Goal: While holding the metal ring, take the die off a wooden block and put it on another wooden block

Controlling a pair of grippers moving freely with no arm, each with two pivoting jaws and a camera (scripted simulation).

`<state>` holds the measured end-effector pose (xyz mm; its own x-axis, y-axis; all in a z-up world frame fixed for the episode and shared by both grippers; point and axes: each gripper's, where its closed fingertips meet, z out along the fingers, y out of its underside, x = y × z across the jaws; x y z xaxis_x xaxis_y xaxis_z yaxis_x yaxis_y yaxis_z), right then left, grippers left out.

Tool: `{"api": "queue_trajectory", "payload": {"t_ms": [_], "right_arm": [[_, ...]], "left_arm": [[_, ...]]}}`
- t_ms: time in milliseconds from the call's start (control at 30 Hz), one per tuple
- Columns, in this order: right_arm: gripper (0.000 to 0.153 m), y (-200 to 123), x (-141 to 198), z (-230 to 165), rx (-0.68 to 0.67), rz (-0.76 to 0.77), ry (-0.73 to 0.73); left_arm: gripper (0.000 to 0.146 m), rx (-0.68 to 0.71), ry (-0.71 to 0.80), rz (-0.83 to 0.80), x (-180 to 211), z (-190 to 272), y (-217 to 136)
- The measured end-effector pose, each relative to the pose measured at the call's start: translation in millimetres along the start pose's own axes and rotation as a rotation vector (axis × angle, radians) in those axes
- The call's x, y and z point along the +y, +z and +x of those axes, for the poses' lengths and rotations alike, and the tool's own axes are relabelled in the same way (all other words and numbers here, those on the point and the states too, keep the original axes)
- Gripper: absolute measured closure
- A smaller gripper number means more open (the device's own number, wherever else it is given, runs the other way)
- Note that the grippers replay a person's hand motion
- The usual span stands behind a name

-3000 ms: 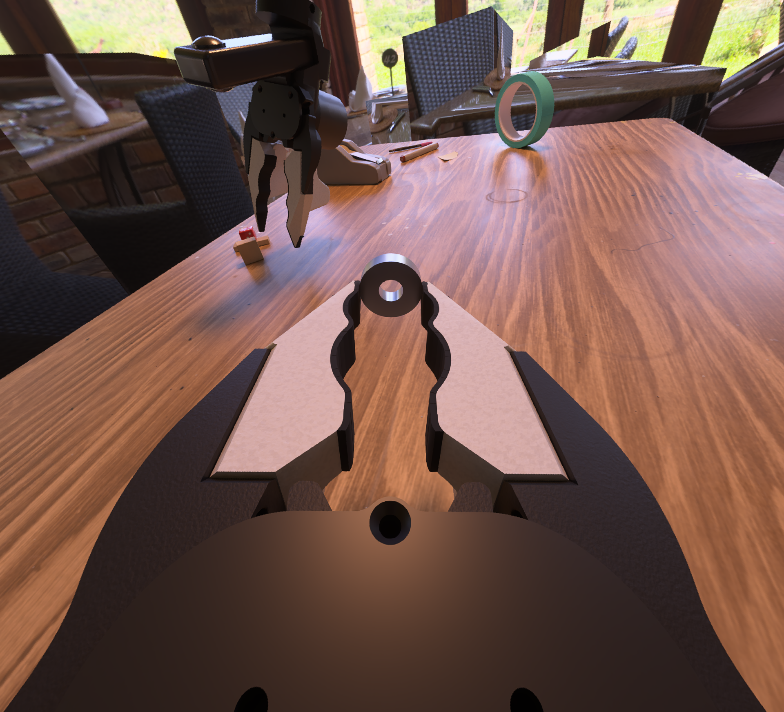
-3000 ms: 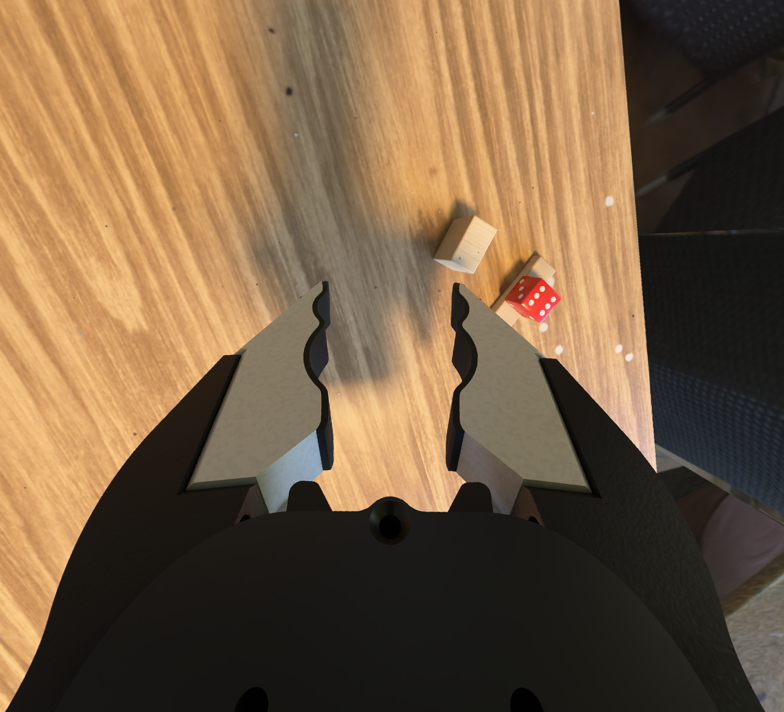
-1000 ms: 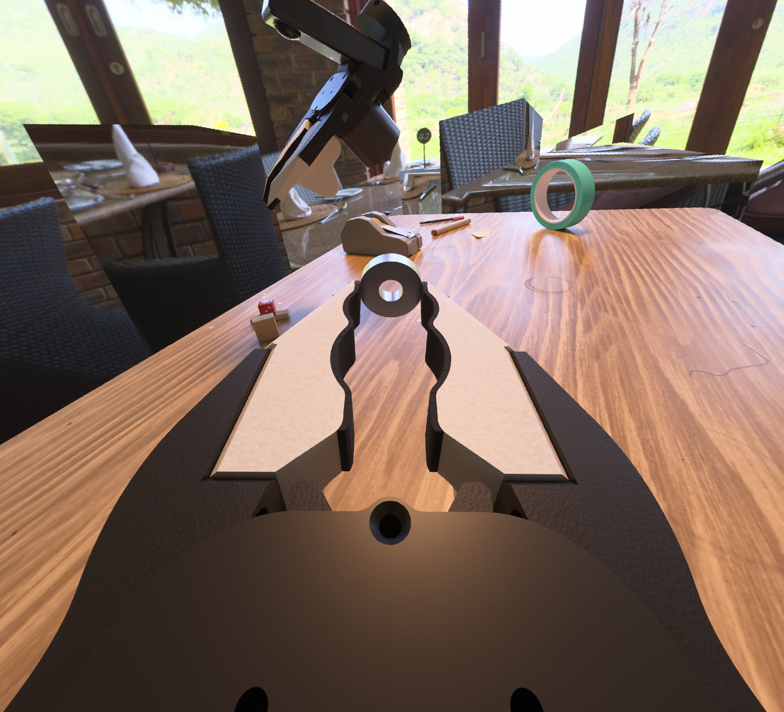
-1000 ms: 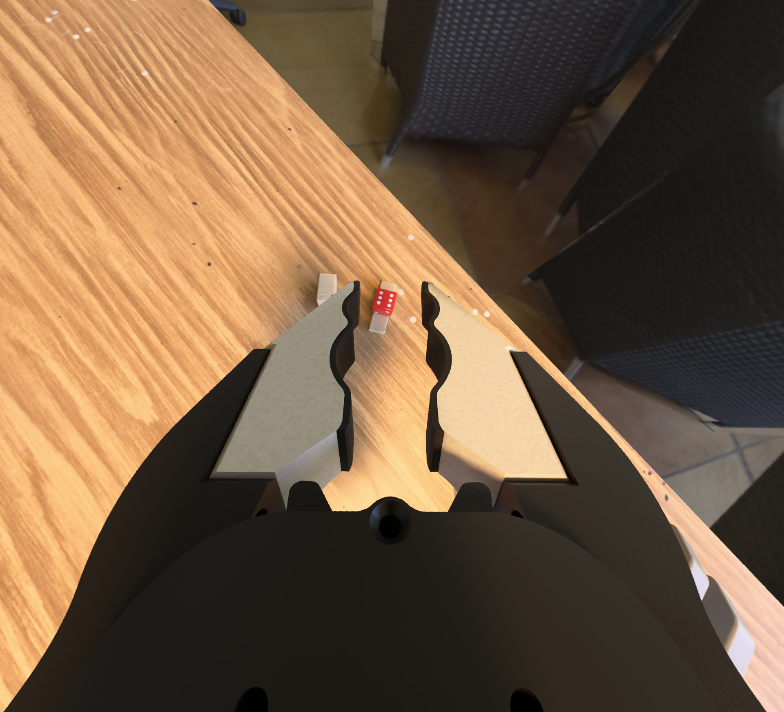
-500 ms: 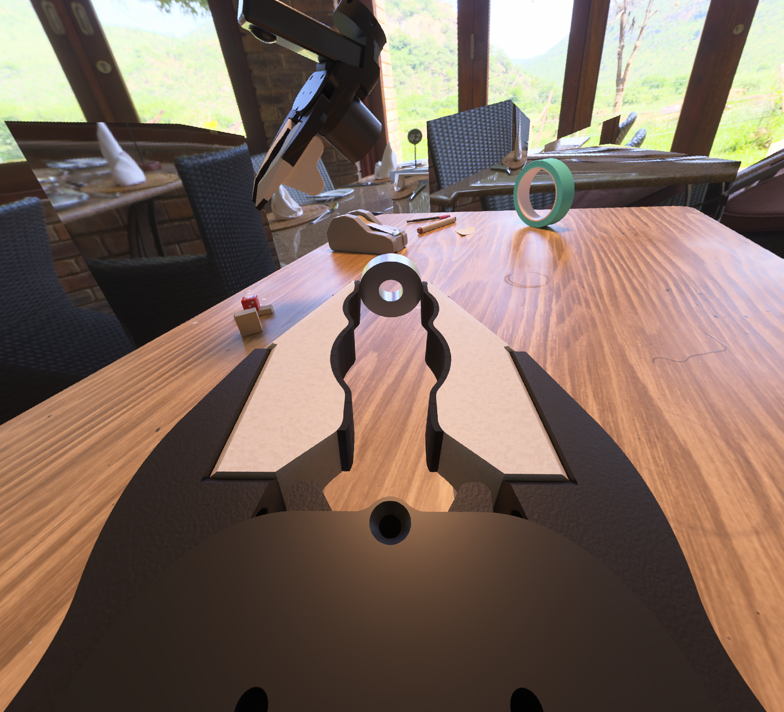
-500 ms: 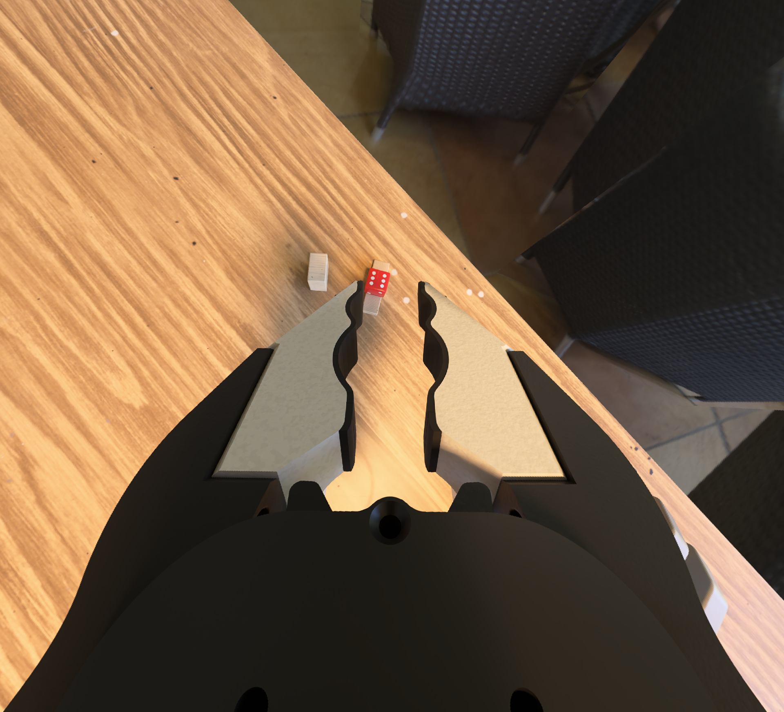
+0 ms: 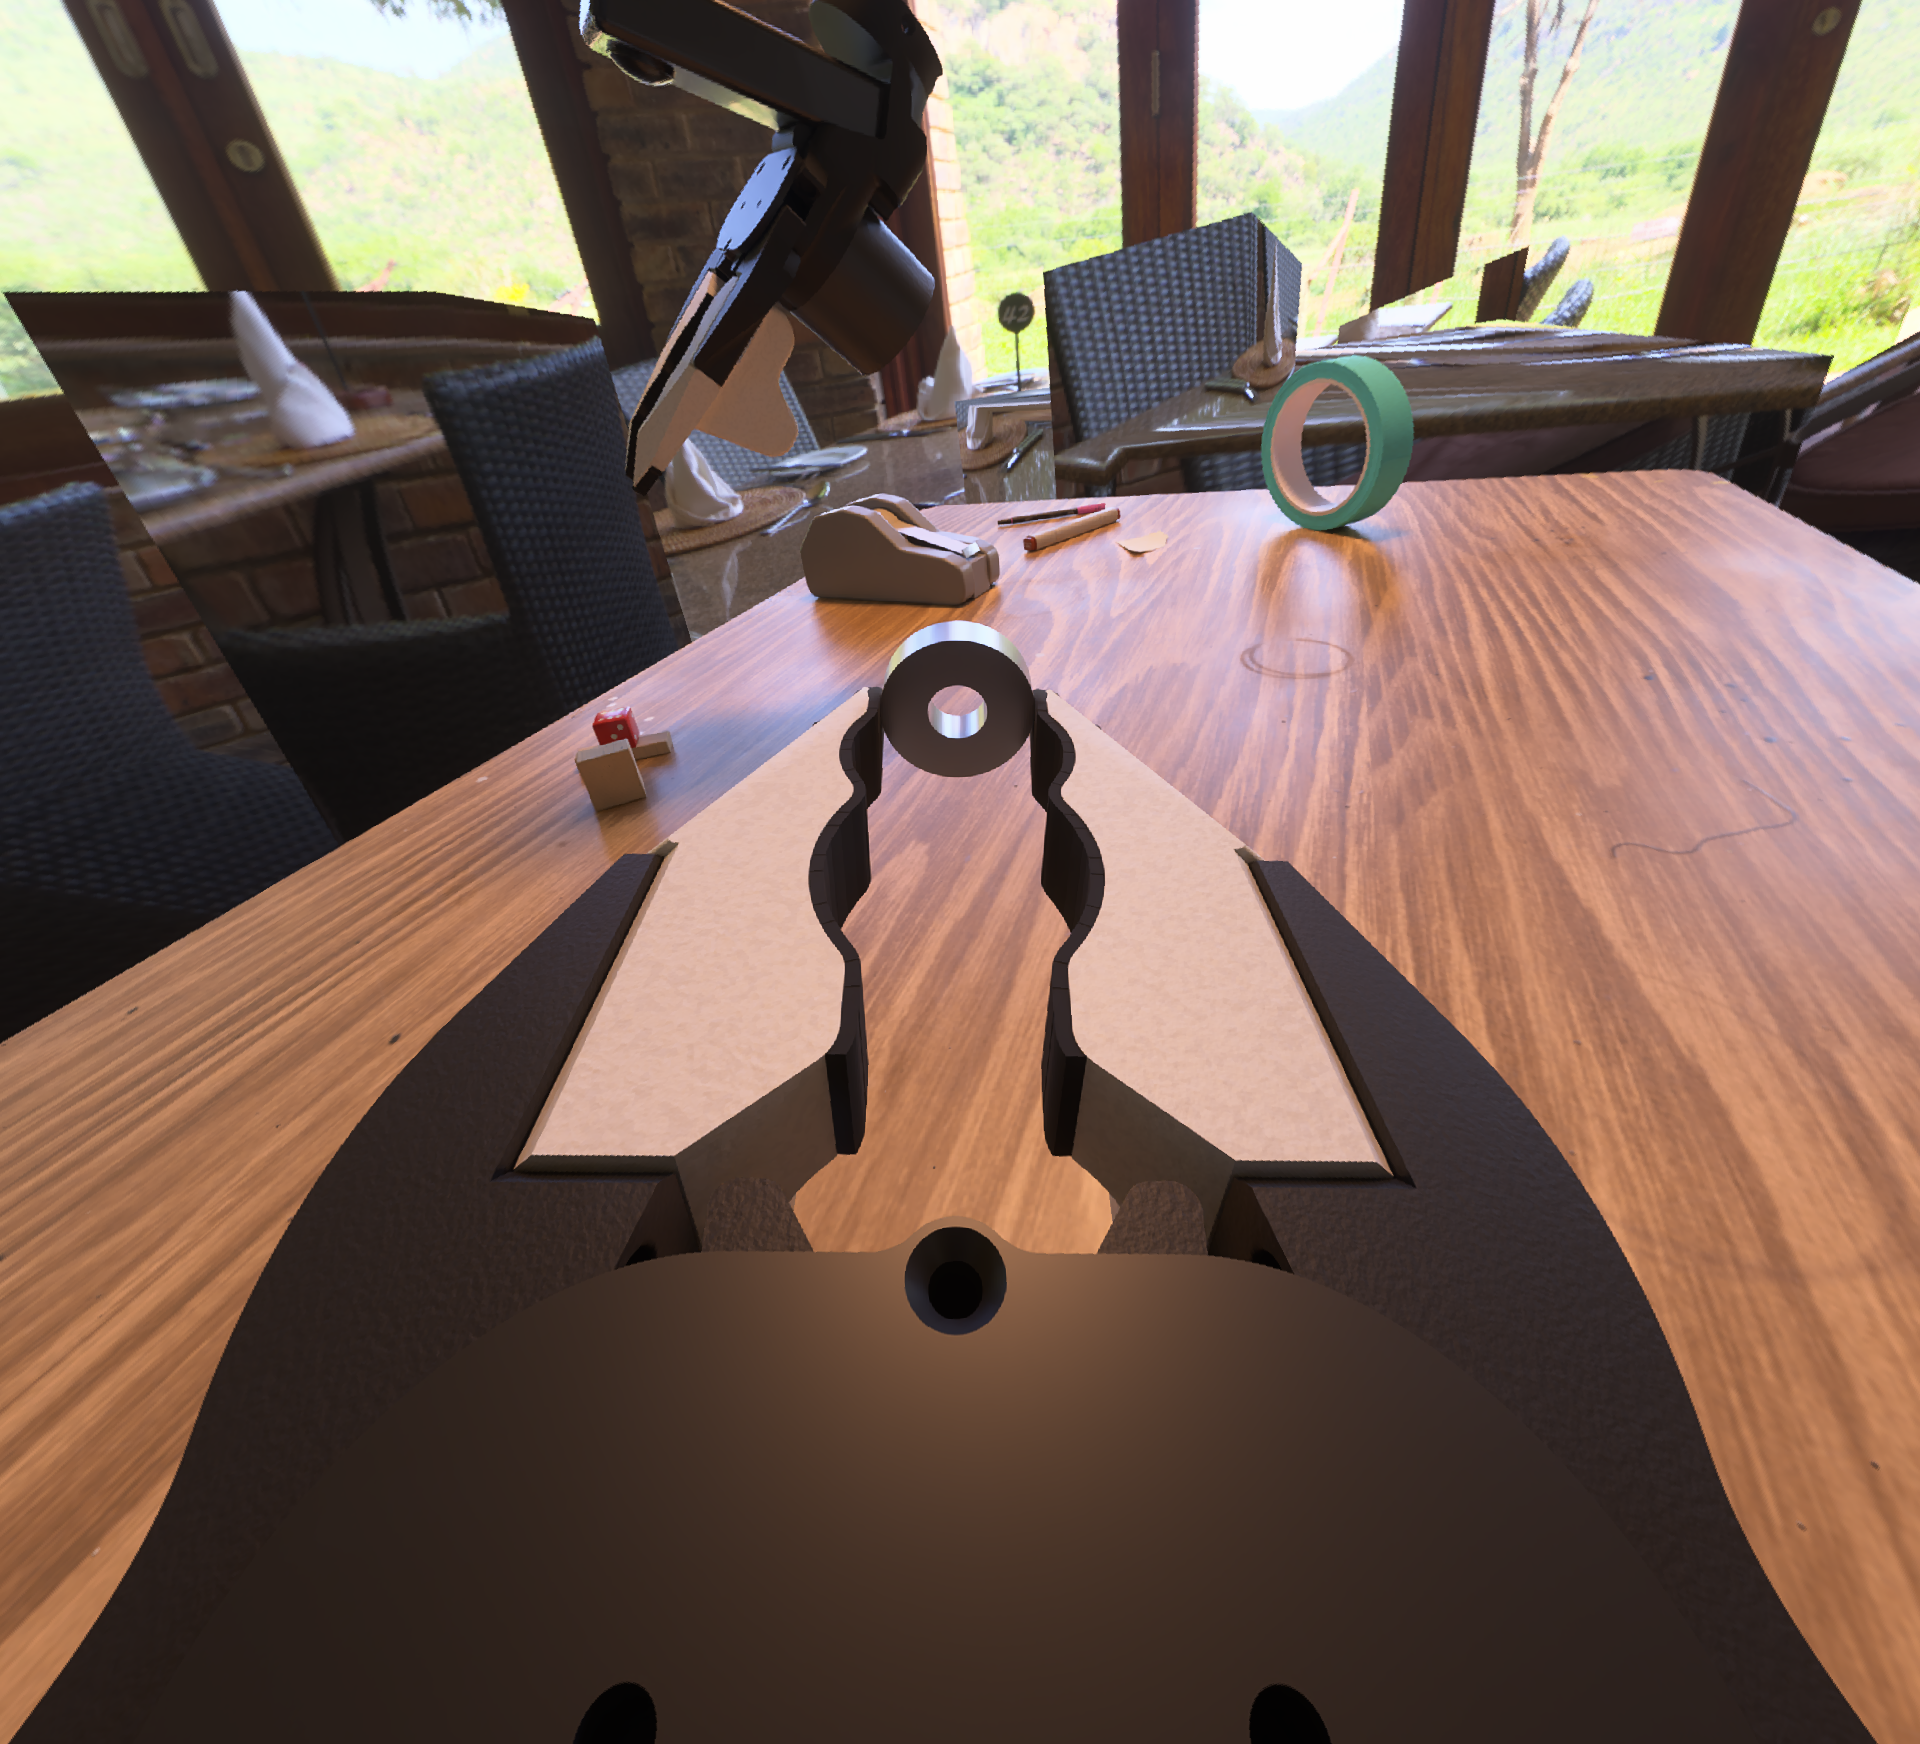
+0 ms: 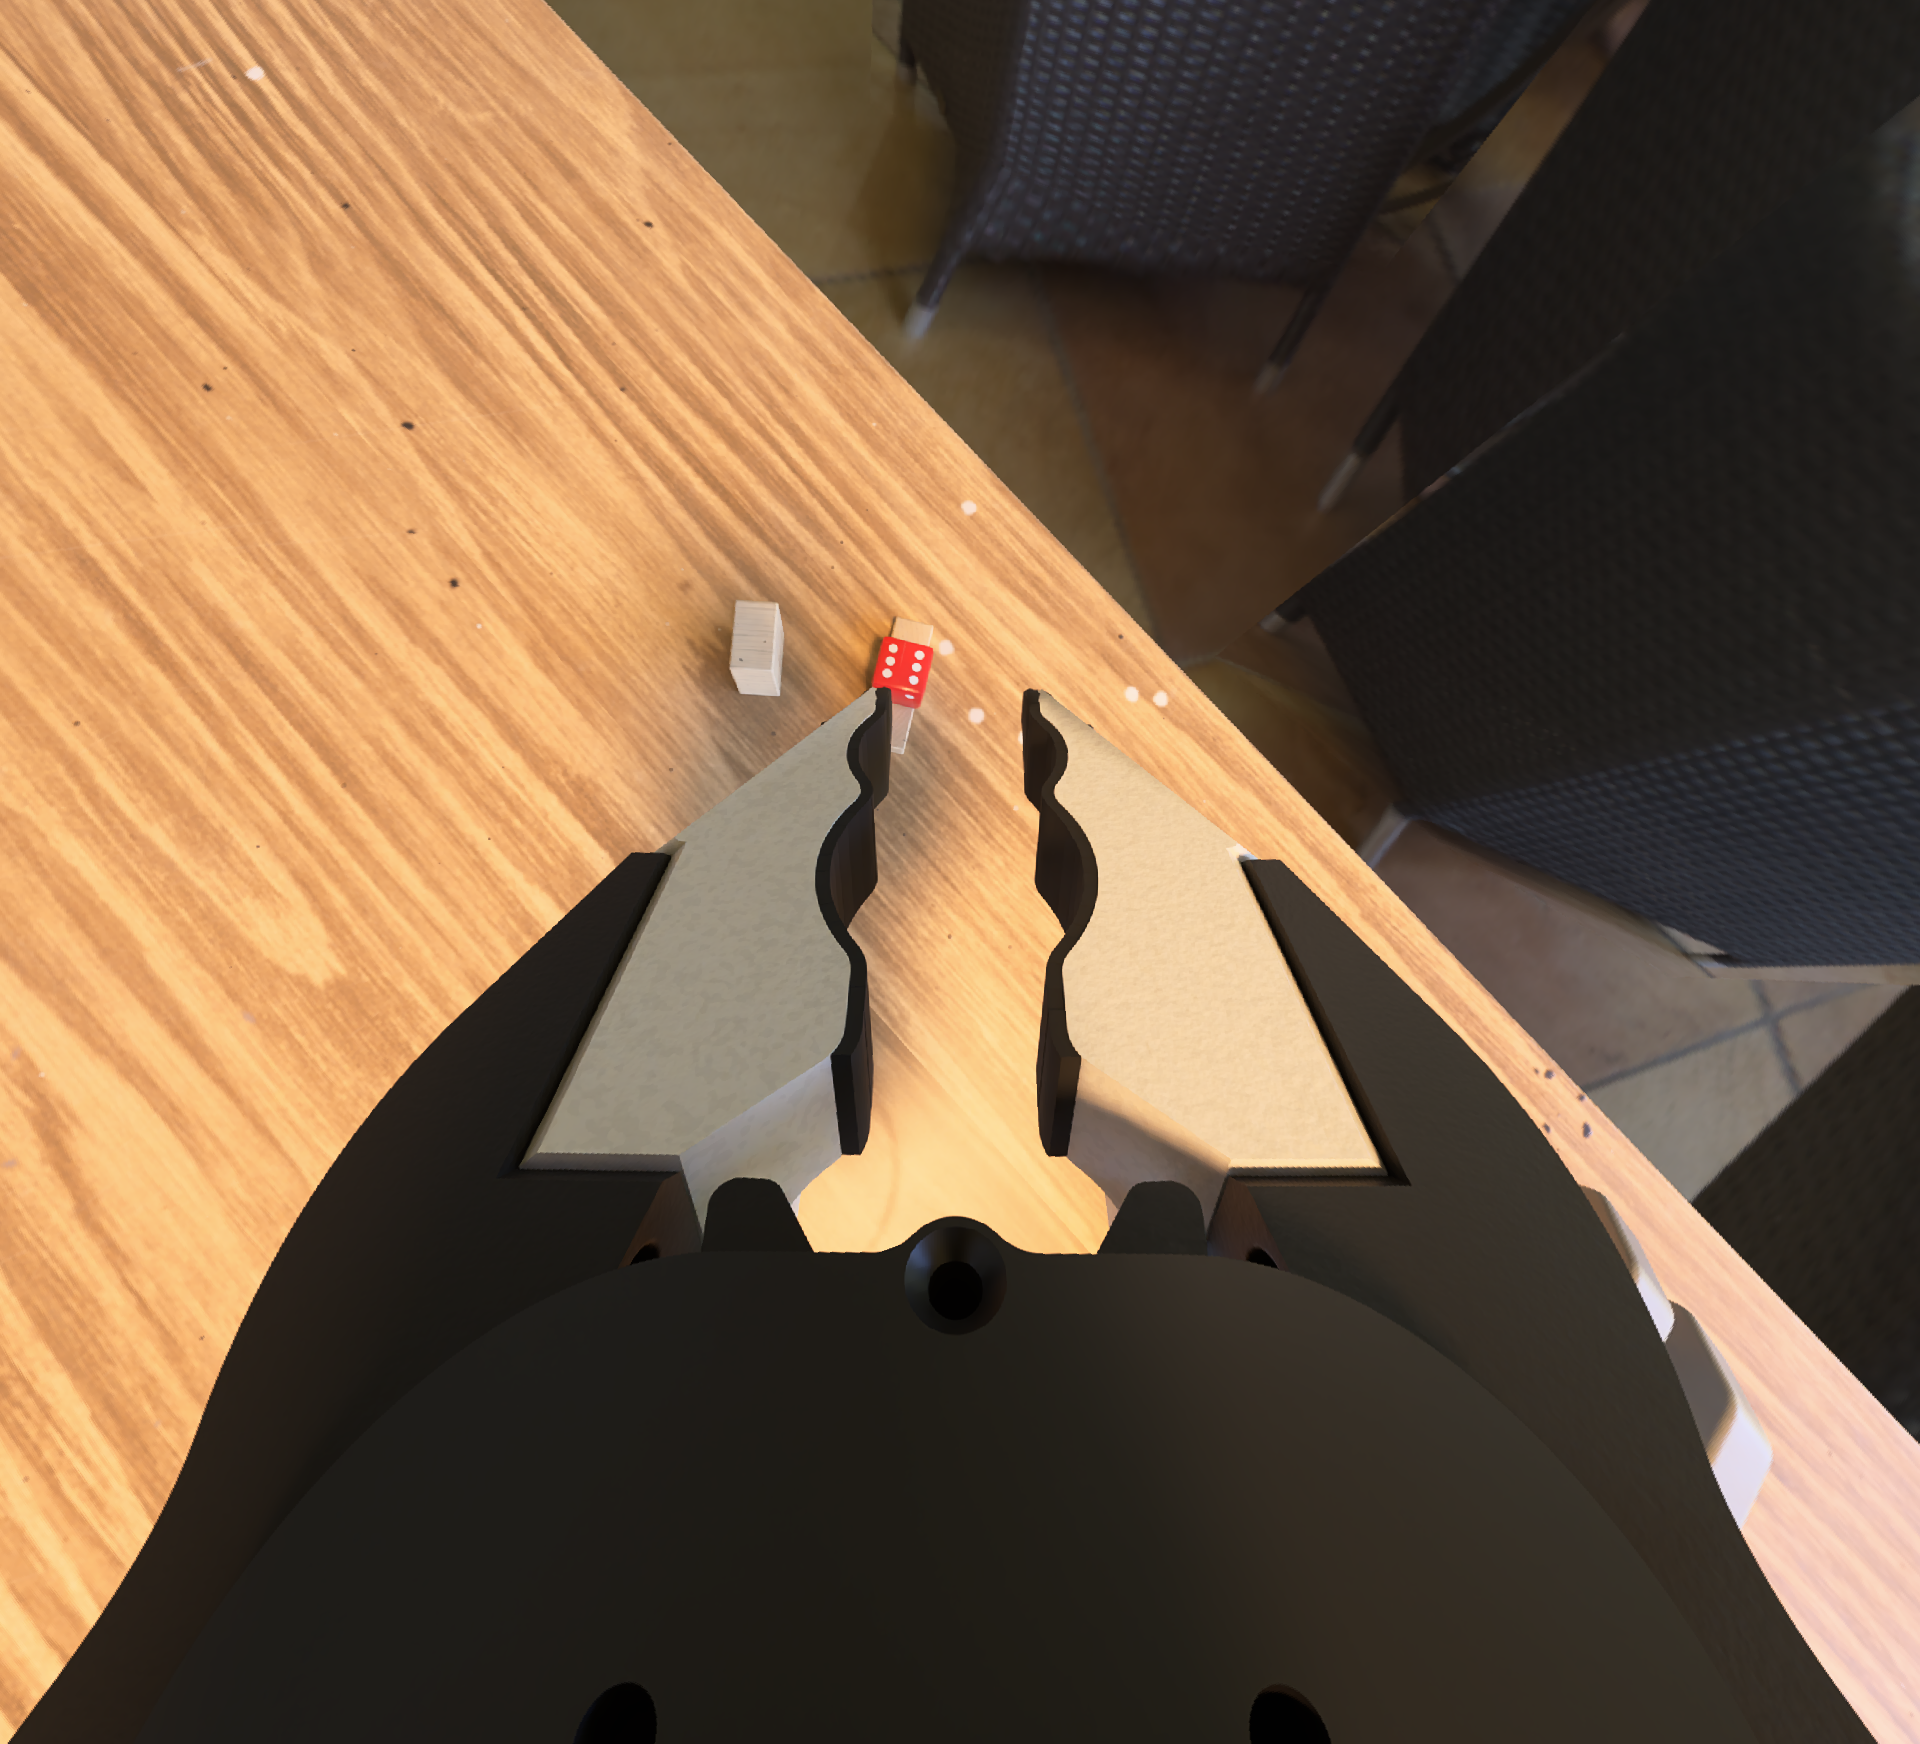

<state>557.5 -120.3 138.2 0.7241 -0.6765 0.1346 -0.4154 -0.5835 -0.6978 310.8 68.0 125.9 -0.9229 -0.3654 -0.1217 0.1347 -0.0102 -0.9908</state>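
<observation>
— Red plastic, by the look of it: the die (image 8: pixel 902 670) sits on a thin flat wooden block (image 8: pixel 911 631) close to the worktop (image 8: pixel 312 551) edge; the second, chunkier block (image 8: pixel 756 647) stands just beside it, apart from it.

— And the tongs?

— The left tongs (image 7: pixel 957 707) pinch the metal ring (image 7: pixel 957 709) at their tips, ring upright, hole facing the camera; the right tongs (image 8: pixel 956 697) are spread and empty, up in the air above the die, tilted down toward it.

— How do you judge the die will handle?

— Light, hard and probably slick, with small flat faces; I would take it by two opposite side faces, square on; a skewed pinch could squirt it out, and the edge of the worktop is near enough that it might go over. The flat block under it looks light too, so a nudge may shift both.

— What does each view give?

— The right wrist view shows the die's white pips from above and its offset to the left fingertip (image 8: pixel 881 707) rather than centred in the gap; the left wrist view alone shows the ring, the height of the right tongs (image 7: pixel 665 458) over the worktop (image 7: pixel 1455 863), and the far clutter: a green tape roll (image 7: pixel 1337 442), a tape dispenser (image 7: pixel 899 556), a pen (image 7: pixel 1070 528).
</observation>
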Motion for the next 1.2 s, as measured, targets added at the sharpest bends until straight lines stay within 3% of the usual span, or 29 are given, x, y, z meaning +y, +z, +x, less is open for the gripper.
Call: {"api": "queue_trajectory", "payload": {"t_ms": [200,433,1200], "right_arm": [[0.128,-4.8,3.4,6.1,0.01,0.008,0.012],[0.128,-11.9,8.5,15.0,0.026,0.019,0.04],[0.128,2.1,13.9,-0.3,-0.028,-0.051,-0.025]], "left_arm": [[0.118,0.012,0.005,-0.023,5.7,1.7,0.8],[0.118,0.043,-0.105,-0.024,9.2,1.2,1.4],[0.118,0.045,-0.077,-0.042,11.1,2.1,1.1]]}}
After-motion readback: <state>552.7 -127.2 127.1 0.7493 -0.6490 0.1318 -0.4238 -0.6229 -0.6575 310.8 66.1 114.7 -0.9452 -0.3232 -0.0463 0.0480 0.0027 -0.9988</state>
